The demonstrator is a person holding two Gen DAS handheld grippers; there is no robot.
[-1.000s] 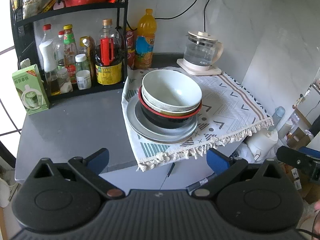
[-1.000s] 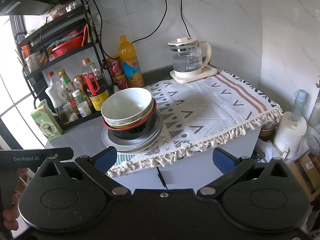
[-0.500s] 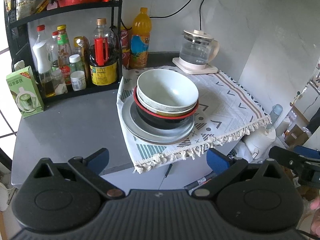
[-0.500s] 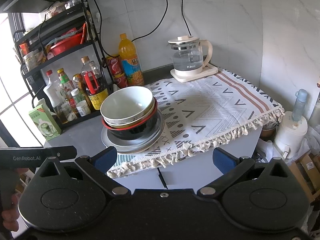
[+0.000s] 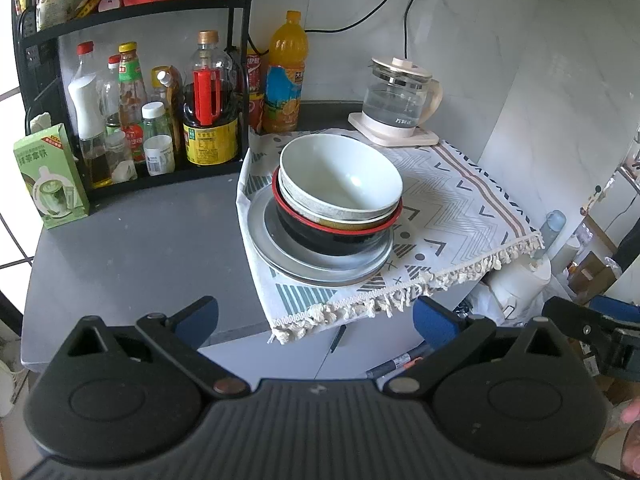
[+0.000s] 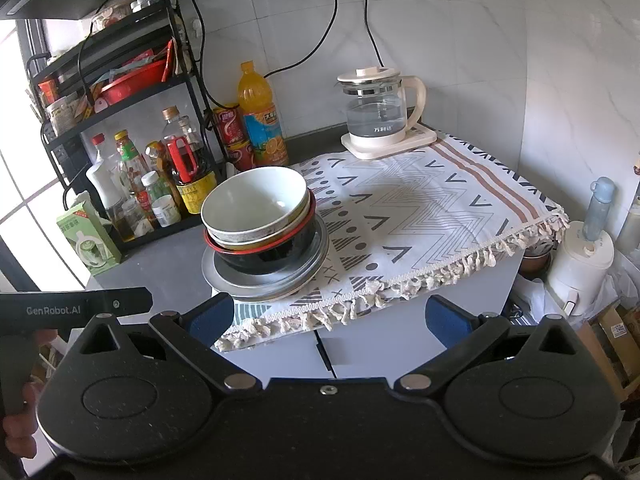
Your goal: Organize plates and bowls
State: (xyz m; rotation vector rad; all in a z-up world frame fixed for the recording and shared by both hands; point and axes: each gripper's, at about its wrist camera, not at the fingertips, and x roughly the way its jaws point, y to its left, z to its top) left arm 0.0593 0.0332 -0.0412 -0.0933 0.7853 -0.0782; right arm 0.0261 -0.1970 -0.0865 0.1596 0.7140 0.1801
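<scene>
Bowls nest in one stack [image 5: 340, 200] on grey plates [image 5: 316, 256] on the worktop's patterned cloth [image 6: 420, 216]. Left tool [image 5: 316, 316] and right tool [image 6: 328, 316] hover short, both spread, empty. Already tidied, or awaiting sorting: either fits.

Closer now to the stack of bowls [image 5: 340, 200] than 1 second ago; slightly lower and nearer in the left wrist view, barely shifted in the right.
</scene>
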